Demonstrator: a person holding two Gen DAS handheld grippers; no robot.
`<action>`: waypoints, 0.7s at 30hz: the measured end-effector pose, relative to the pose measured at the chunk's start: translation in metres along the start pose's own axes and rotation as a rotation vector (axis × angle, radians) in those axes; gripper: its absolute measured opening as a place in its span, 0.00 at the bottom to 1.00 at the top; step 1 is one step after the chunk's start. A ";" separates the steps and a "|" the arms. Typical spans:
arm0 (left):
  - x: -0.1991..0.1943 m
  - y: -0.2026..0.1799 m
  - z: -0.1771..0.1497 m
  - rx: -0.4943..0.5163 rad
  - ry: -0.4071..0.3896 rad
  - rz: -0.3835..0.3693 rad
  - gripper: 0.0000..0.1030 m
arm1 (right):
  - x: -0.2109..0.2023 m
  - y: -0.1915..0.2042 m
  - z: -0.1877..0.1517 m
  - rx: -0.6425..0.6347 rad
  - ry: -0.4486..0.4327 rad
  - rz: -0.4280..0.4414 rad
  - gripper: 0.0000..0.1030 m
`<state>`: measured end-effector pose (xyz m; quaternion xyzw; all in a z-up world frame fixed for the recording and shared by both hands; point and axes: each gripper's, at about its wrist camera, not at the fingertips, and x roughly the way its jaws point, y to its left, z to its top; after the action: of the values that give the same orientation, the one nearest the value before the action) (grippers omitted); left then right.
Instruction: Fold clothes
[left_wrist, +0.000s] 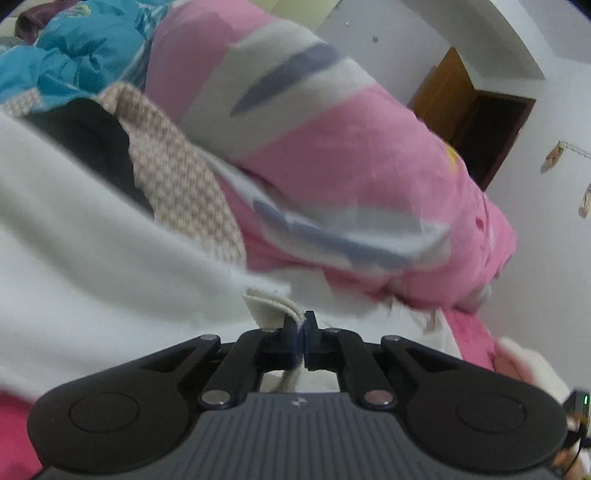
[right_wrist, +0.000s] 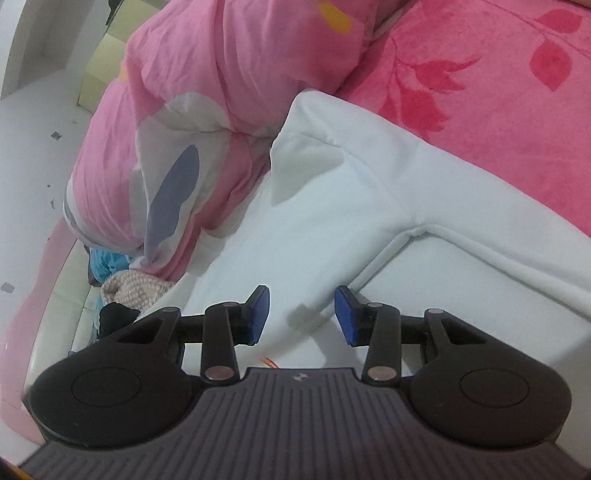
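Observation:
A white sweatshirt (right_wrist: 332, 206) lies spread on a pink bed, one sleeve folded across its body. My right gripper (right_wrist: 301, 314) is open, just above the sweatshirt's body, with its blue pads (right_wrist: 345, 314) apart and empty. In the left wrist view my left gripper (left_wrist: 300, 332) is shut on a ribbed cream edge (left_wrist: 271, 306) of the white sweatshirt (left_wrist: 92, 240), which drapes to the left. The image there is blurred.
A rolled pink quilt (left_wrist: 332, 147) (right_wrist: 207, 110) lies beside the sweatshirt. A pink floral blanket (right_wrist: 498, 92) covers the bed. Blue, beige knit (left_wrist: 173, 177) and dark clothes are piled by the quilt. A brown doorway (left_wrist: 480, 122) is in the white wall.

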<state>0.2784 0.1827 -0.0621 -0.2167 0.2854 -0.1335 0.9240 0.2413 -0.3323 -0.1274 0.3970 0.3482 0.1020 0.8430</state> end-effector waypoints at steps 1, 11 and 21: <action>0.006 0.006 -0.002 -0.010 0.031 0.017 0.04 | 0.000 -0.001 -0.001 0.001 -0.003 -0.002 0.37; 0.009 0.037 -0.040 -0.051 0.122 0.005 0.04 | -0.004 0.043 0.038 -0.275 -0.110 -0.164 0.37; 0.007 0.038 -0.046 -0.016 0.127 0.004 0.04 | 0.109 0.101 0.109 -0.321 -0.019 -0.369 0.39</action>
<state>0.2618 0.1979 -0.1175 -0.2147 0.3448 -0.1428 0.9026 0.4046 -0.2812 -0.0596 0.1887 0.3861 -0.0036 0.9029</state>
